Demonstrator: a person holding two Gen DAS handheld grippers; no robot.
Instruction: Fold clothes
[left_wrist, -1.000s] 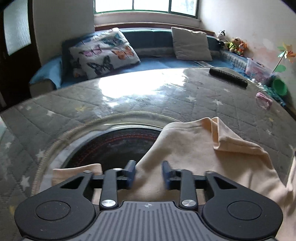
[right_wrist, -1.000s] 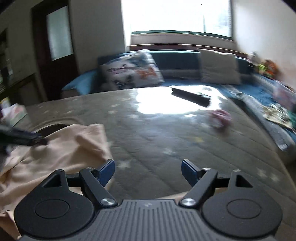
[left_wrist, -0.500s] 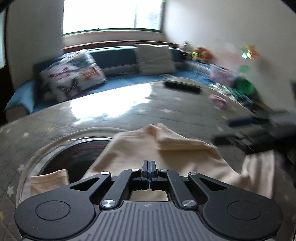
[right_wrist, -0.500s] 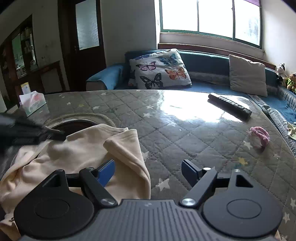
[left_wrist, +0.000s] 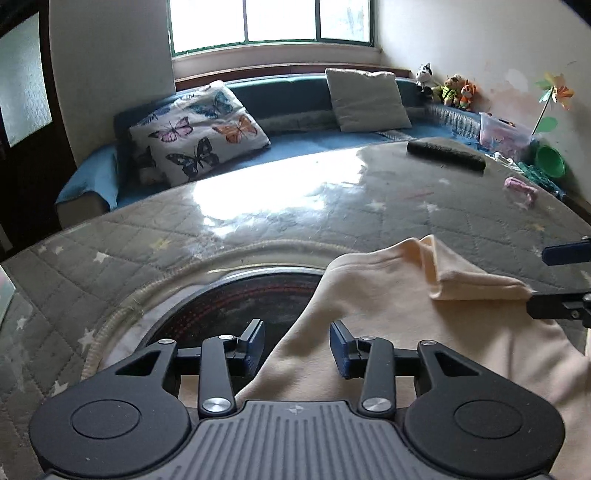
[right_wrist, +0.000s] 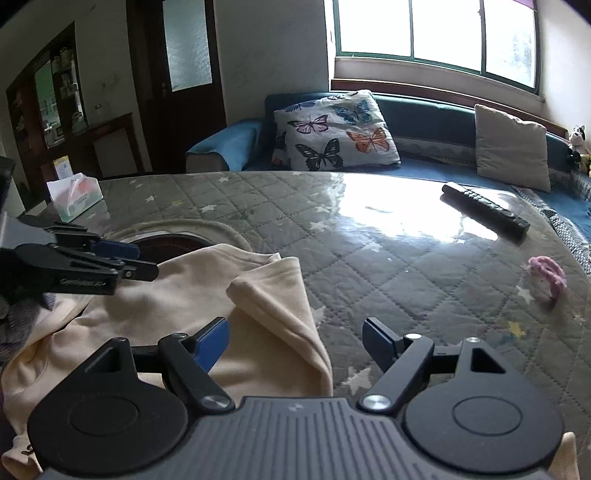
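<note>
Cream garment (left_wrist: 388, 317) lies under both open tongs.

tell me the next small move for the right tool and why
Probably ease the right tool forward and close on the folded-over flap of the cream garment. Its jaws are open with that flap between them, and the left tool is open too, gripping nothing.

Left tool (left_wrist: 297, 344) and right tool (right_wrist: 296, 344) both hover with jaws apart.

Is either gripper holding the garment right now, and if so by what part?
Nothing is held. The left gripper and right gripper are both open above the cream garment, gripping no part of it.
</note>
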